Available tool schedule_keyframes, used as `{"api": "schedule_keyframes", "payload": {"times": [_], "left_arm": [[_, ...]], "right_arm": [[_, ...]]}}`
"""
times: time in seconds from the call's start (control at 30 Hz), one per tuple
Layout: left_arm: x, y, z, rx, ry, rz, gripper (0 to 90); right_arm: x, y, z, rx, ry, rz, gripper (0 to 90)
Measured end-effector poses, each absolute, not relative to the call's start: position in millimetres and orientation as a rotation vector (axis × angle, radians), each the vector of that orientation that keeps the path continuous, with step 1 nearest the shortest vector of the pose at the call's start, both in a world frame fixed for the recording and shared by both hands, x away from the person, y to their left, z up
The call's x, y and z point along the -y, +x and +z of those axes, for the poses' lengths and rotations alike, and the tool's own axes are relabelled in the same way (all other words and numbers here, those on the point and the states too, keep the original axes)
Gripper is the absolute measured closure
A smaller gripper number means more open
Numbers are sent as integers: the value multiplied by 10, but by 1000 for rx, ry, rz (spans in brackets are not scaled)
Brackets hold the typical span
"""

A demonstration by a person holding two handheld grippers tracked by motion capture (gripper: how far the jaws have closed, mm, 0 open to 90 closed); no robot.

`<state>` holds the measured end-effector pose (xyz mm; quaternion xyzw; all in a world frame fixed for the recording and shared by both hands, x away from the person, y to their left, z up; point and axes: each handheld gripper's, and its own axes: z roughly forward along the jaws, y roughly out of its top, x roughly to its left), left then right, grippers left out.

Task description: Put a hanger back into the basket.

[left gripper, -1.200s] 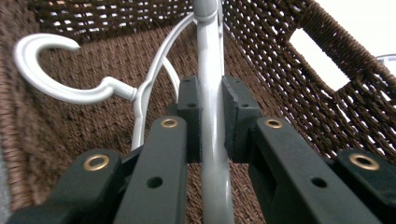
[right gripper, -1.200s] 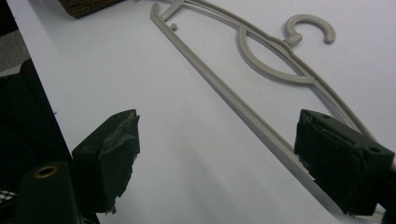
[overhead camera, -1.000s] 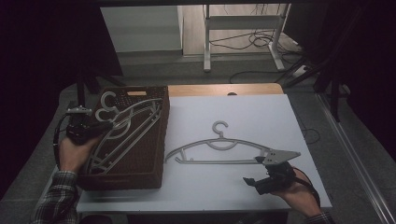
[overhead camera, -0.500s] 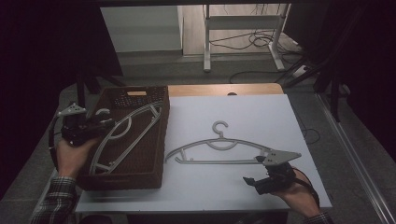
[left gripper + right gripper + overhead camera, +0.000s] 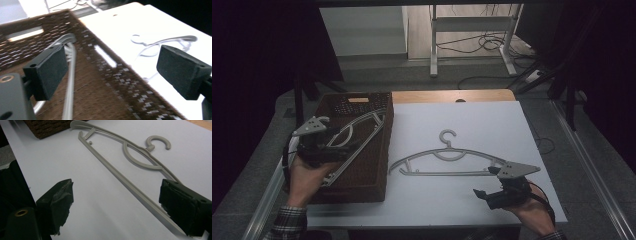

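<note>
The grey hanger (image 5: 452, 160) lies lengthwise left to right on the white desk (image 5: 492, 120), its right tip just beside the right claw (image 5: 115, 205), whose jaws stand apart and empty, nearer than the left claw (image 5: 112, 72), just opened over the basket (image 5: 377, 150).

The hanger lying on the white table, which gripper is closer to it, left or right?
Right. The right gripper sits at the near right end of the hanger on the table, jaws open beside its bar. The left gripper is off over the basket, above the other hanger.
</note>
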<state>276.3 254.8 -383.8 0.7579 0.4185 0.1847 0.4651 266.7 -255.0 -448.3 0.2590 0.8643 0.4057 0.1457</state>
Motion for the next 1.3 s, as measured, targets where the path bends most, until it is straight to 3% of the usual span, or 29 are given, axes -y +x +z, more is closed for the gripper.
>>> {"api": "schedule_keyframes", "payload": {"times": [0.7, 1.3], "left_arm": [[-1631, 2299, -4101, -802, 1864, 255, 18], [-1140, 2183, -4441, -719, 2000, 271, 10]], "right_arm": [[2656, 2519, -4481, -2391, 832, 1272, 35], [2749, 2565, -4599, -2401, 862, 1260, 0]]}}
